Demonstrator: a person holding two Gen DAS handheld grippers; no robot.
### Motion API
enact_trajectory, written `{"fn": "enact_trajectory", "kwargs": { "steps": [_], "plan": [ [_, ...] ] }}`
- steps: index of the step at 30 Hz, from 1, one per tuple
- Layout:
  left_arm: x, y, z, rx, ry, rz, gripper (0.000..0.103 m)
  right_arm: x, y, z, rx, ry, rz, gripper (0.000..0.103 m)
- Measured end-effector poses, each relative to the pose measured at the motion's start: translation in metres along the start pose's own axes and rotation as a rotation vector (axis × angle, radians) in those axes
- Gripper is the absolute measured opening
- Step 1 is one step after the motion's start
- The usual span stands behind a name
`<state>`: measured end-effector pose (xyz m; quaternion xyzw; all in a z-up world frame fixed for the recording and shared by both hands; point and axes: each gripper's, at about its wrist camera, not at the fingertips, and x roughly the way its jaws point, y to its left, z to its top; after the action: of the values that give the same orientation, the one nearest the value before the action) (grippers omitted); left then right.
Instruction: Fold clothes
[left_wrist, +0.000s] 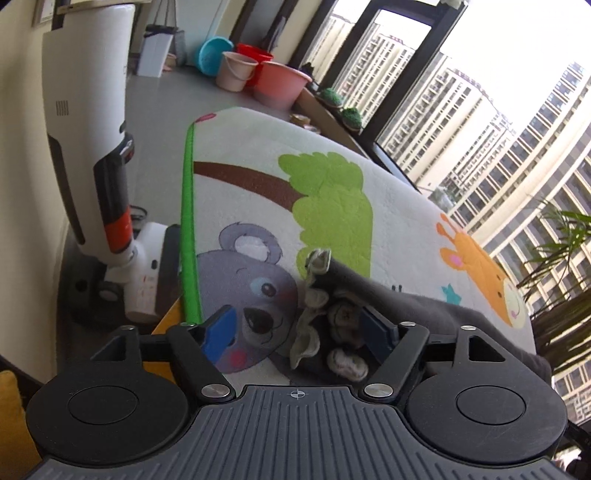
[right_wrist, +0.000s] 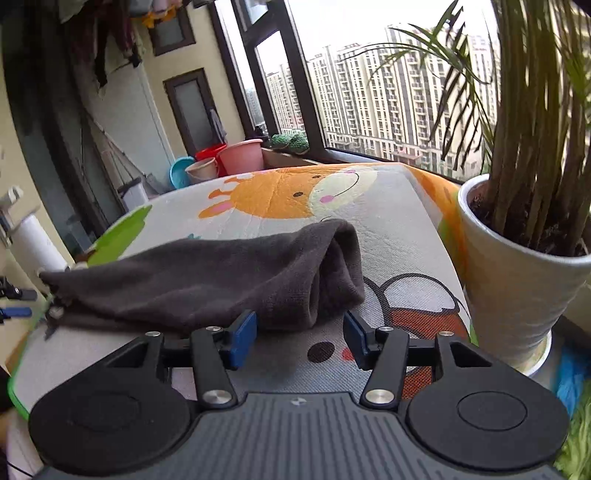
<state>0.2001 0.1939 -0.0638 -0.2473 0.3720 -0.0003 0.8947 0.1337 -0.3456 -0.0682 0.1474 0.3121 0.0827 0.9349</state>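
Left tongs (left_wrist: 295, 332) open, straddling dark garment (left_wrist: 388, 295) end; right tongs (right_wrist: 299, 341) open, empty, just short of it.

A home balcony: wash basins (left_wrist: 280, 83), potted palm (right_wrist: 517, 258), high-rise windows (right_wrist: 369, 92).

Each gripper, left (left_wrist: 297, 330) and right (right_wrist: 300, 338), had a ribbed grey body flanked by two round black discs. Black linkage arms with silver screws carried blue pads (right_wrist: 242, 338).
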Motion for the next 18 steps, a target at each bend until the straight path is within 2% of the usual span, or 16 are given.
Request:
{"fn": "enact_trajectory", "kwargs": {
  "steps": [2, 3, 6, 7, 8, 9, 10, 11, 12, 15, 17, 18],
  "plan": [
    [0.018, -0.012, 0.011, -0.029, 0.011, -0.016, 0.094, 0.002, -0.009, 0.012, 0.131, 0.007, 0.042, 0.052],
    [0.028, -0.020, 0.016, -0.033, 0.020, -0.008, 0.094, 0.007, -0.010, 0.017, 0.170, 0.013, 0.050, 0.052],
    [0.058, -0.040, 0.027, -0.004, 0.053, 0.047, 0.094, 0.030, -0.002, 0.029, 0.191, 0.046, 0.000, 0.052],
    [0.067, -0.046, 0.028, 0.012, 0.068, 0.078, 0.088, 0.039, 0.000, 0.031, 0.178, 0.066, -0.014, 0.051],
    [0.074, -0.051, 0.030, 0.027, 0.082, 0.119, 0.056, 0.048, 0.003, 0.033, 0.165, 0.085, -0.028, 0.047],
    [0.079, -0.056, 0.032, 0.043, 0.091, 0.164, 0.038, 0.060, 0.007, 0.035, 0.136, 0.121, -0.038, 0.028],
    [0.080, -0.061, 0.035, 0.061, 0.083, 0.202, 0.015, 0.067, 0.011, 0.038, 0.104, 0.135, -0.058, 0.021],
    [0.074, -0.064, 0.039, 0.069, 0.060, 0.188, 0.011, 0.066, 0.016, 0.047, 0.066, 0.109, -0.061, 0.020],
    [0.064, -0.066, 0.042, 0.070, 0.029, 0.152, 0.011, 0.065, 0.022, 0.056, 0.027, 0.083, -0.063, 0.012],
    [0.021, -0.071, 0.040, 0.104, -0.066, 0.051, 0.010, 0.044, 0.030, 0.090, -0.027, -0.033, -0.025, 0.011],
    [0.005, -0.066, 0.027, 0.126, -0.071, 0.034, 0.010, 0.029, 0.031, 0.098, -0.056, -0.092, -0.015, 0.011],
    [0.004, -0.061, 0.017, 0.138, -0.050, 0.051, 0.011, 0.027, 0.029, 0.095, -0.064, -0.092, -0.026, 0.011]
  ]
}}
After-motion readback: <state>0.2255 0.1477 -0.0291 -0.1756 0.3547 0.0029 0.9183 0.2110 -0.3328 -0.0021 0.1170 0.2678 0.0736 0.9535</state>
